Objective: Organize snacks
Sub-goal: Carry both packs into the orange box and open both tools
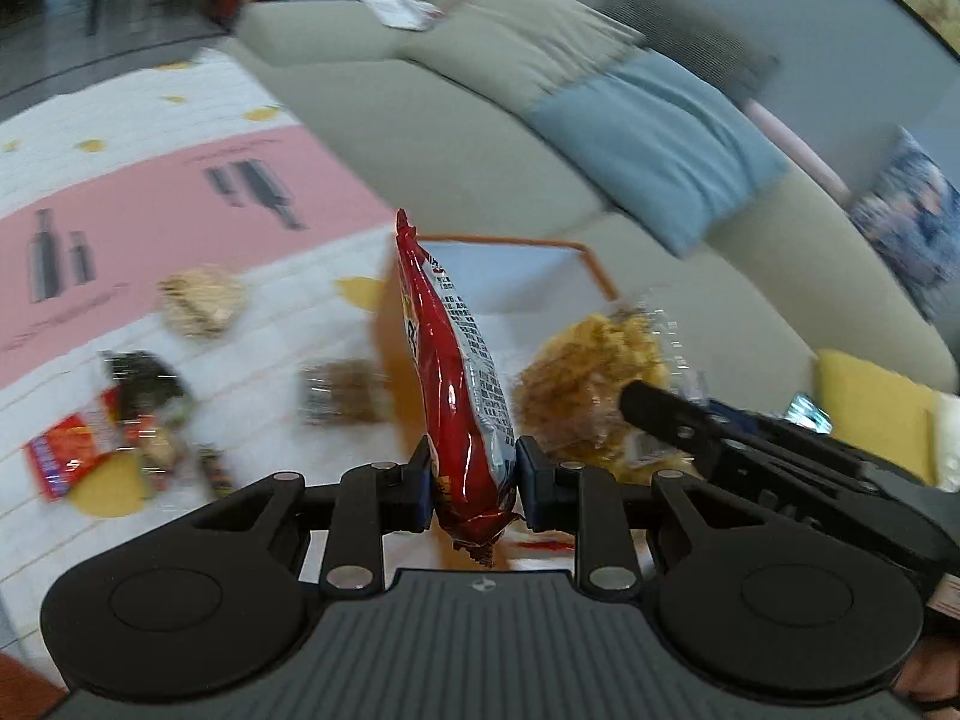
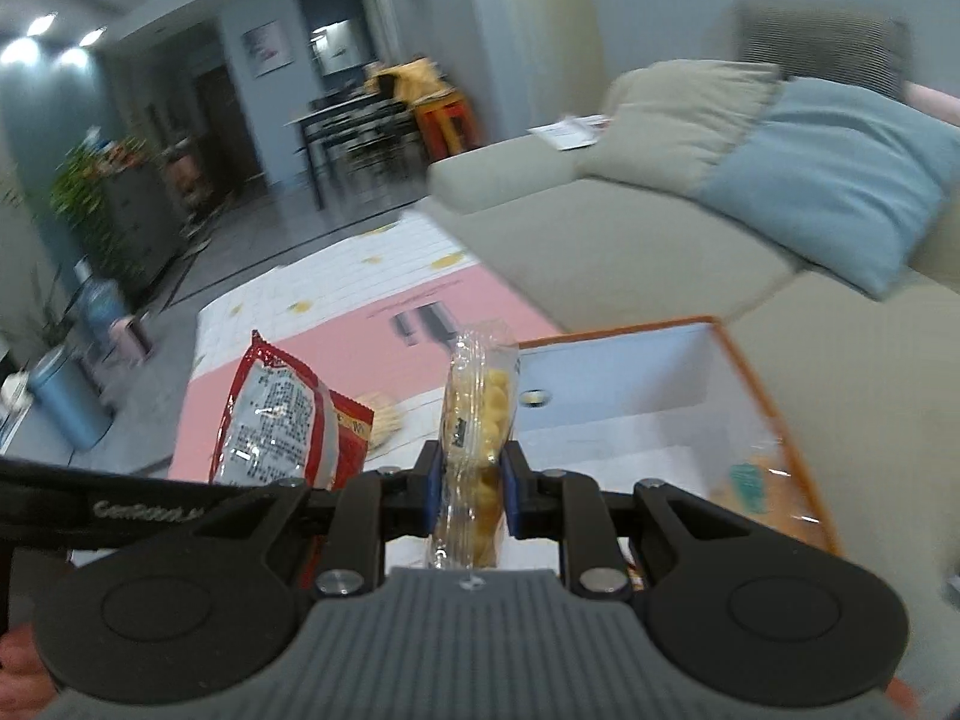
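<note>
Left gripper point(image 1: 471, 480) clamped on red packet point(image 1: 456, 372), packet held upright, edge-on, above near edge of box point(image 1: 591, 267). Right gripper point(image 2: 468, 492) clamped on clear bag of yellow puffs point(image 2: 477, 420), held upright above mat, just left of box. Box white inside, orange-rimmed, set on mat beside sofa point(image 1: 480, 138). More snacks scattered on mat point(image 1: 150, 204) at left. Surroundings motion-blurred in both views.
</note>
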Demonstrator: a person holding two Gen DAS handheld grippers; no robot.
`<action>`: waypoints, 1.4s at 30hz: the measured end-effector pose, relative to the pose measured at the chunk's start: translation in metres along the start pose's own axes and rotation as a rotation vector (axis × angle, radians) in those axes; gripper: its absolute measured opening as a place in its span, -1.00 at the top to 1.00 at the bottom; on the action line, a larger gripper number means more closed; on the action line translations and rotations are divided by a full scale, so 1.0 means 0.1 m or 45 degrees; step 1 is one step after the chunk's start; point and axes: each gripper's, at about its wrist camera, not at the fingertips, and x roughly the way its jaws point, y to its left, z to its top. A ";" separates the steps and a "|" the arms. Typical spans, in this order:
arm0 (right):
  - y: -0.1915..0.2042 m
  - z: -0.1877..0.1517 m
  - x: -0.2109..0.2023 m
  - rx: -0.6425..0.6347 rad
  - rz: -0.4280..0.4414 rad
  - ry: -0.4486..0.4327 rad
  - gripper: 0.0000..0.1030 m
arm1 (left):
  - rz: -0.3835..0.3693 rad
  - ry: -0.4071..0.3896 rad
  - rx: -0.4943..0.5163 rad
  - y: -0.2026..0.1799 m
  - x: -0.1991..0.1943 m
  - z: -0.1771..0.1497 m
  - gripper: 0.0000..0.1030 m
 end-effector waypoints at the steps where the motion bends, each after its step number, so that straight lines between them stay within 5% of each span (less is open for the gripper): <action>1: -0.08 0.00 -0.02 0.032 -0.010 0.006 0.65 | -0.021 0.016 0.019 -0.08 0.05 0.01 0.42; 6: -0.50 -0.07 -0.01 0.189 -0.024 0.102 0.65 | -0.081 0.155 0.090 -0.33 0.40 0.05 0.42; 15: -0.78 -0.24 0.32 0.308 0.022 0.262 0.65 | 0.077 0.359 0.134 -0.44 0.87 -0.02 0.42; 27: -0.90 -0.46 0.77 0.372 0.051 0.450 0.66 | 0.173 0.452 0.169 -0.43 1.10 -0.04 0.46; 42: -0.82 -0.46 0.83 0.287 -0.039 0.477 0.62 | 0.133 0.461 0.123 -0.36 1.11 -0.05 0.40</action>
